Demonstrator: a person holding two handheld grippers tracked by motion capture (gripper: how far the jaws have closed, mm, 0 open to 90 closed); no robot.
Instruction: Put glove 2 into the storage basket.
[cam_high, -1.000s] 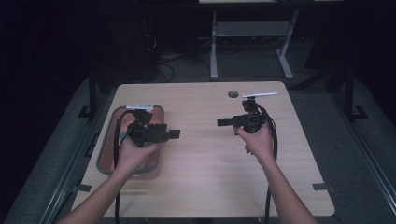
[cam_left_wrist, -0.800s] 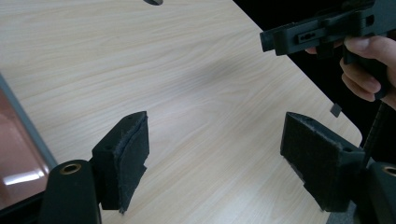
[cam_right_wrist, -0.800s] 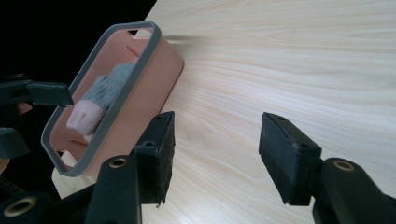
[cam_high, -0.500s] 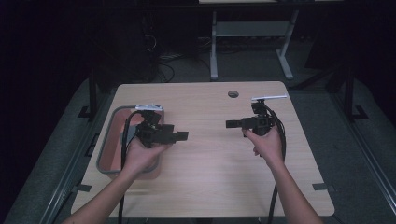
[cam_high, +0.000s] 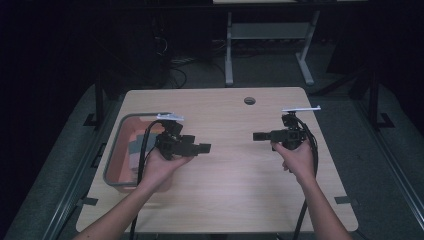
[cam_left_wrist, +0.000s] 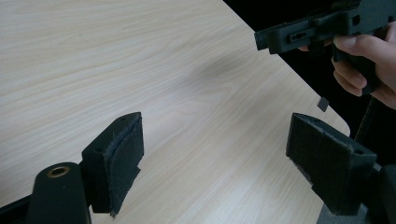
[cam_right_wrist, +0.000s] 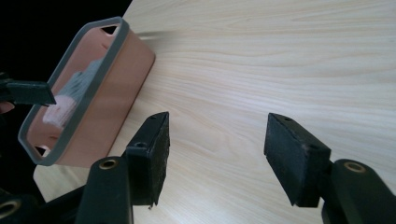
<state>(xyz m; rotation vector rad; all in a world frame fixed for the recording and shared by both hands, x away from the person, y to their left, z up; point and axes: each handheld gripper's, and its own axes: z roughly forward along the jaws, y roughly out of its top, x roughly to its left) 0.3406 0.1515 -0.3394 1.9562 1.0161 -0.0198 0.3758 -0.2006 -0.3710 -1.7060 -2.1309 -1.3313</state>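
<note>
Both of my grippers hang over a bare wooden table (cam_high: 235, 185), and their jaws point at each other. The left gripper (cam_high: 204, 148) is held just right of an orange tub (cam_high: 116, 150) with a grey rim. Its jaws (cam_left_wrist: 215, 154) stand wide apart with only tabletop between them. The right gripper (cam_high: 257, 135) hovers over the table's right half, and its jaws (cam_right_wrist: 217, 154) are also spread and empty. Both pairs of jaws have just been opening. The tub (cam_right_wrist: 100, 70) holds grey and pink cloth-like pieces (cam_right_wrist: 70, 100). The right gripper (cam_left_wrist: 317, 25), in a hand, appears at the top right of the left gripper view.
A round cable hole (cam_high: 249, 100) sits near the table's far edge. White legs of another table (cam_high: 229, 55) stand behind on the dark floor. Cables trail from both grippers toward the near edge. The table's near right corner (cam_left_wrist: 343, 126) lies close beyond the left jaws.
Both hands have shifted to the right in the high view, the right one a little more. Both pairs of jaws have spread wider. Nothing was picked up or put down.
</note>
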